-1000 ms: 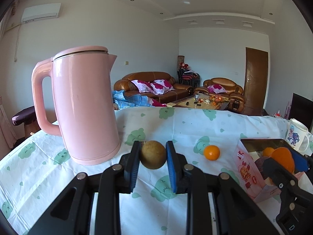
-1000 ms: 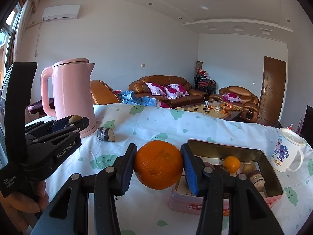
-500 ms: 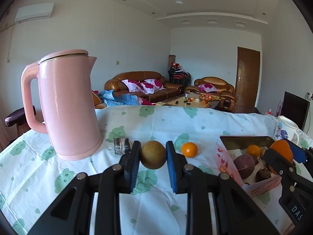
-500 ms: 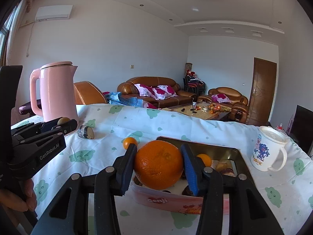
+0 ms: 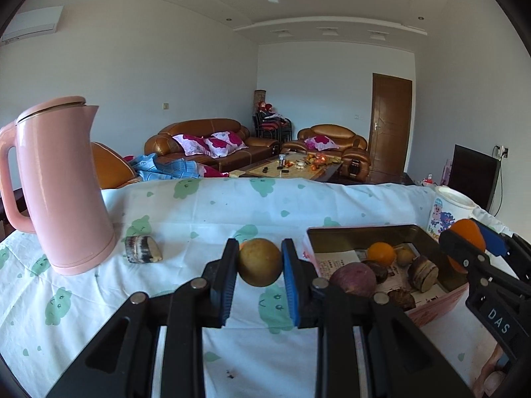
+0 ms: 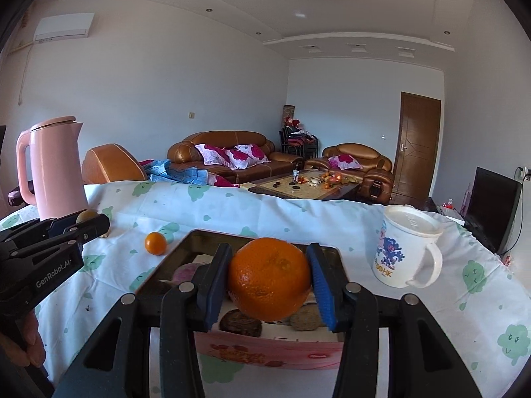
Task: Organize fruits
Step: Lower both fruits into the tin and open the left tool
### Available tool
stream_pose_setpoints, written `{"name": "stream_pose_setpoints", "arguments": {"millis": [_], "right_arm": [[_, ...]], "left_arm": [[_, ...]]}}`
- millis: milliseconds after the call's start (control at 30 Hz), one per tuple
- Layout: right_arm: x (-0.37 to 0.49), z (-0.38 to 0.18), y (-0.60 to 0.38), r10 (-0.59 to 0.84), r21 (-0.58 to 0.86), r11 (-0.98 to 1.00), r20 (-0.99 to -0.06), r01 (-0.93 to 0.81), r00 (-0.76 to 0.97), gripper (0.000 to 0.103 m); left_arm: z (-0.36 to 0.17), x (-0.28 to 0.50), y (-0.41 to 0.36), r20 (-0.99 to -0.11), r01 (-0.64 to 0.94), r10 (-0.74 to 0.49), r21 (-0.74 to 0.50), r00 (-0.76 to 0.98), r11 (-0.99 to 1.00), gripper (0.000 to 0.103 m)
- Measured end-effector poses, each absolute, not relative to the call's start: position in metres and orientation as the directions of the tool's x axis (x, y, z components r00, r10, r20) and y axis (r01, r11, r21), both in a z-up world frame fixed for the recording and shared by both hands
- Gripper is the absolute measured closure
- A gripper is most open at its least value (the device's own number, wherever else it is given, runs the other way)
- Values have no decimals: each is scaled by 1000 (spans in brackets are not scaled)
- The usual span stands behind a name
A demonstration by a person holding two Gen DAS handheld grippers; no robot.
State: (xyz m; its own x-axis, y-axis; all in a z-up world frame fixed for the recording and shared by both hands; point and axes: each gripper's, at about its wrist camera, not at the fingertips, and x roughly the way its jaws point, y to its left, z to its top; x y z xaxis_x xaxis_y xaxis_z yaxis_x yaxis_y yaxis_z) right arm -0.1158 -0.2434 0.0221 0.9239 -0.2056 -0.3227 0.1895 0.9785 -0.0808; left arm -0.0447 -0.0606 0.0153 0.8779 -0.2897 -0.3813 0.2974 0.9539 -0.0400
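Cloud-printed cloth covers the table [image 5: 99,305]. Left gripper [image 5: 260,265] clamps a round brownish fruit [image 5: 260,262] beside the pink tin [image 5: 438,301]; right gripper [image 6: 269,278] grips a dimpled orange [image 6: 269,277] over that tin. Glossy pink kettle [image 5: 63,192] stands left.

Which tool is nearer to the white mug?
Right. The right tool, shut on the big orange, hangs over the tin beside the white mug. The left tool, gripping a brown fruit, is beyond the tin's far side.
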Motion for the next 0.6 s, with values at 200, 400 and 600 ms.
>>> {"name": "stream_pose_setpoints", "arguments": {"millis": [200,400,600], "right_arm": [[-117,23,-280,-262,-58,965,-326,257,909,54],[-110,23,-303,-270,-39,961,-339,274,901,54],[-93,17,-315,-196,20,975,-395,222,898,54]], "left_arm": [[19,-44,-93,-384,358,-348,-48,855,933,76],[19,-43,-129,-398,414,-391,-31,830,910,76],[13,-43,-162,-434,464,-434,-40,790,885,76]]}}
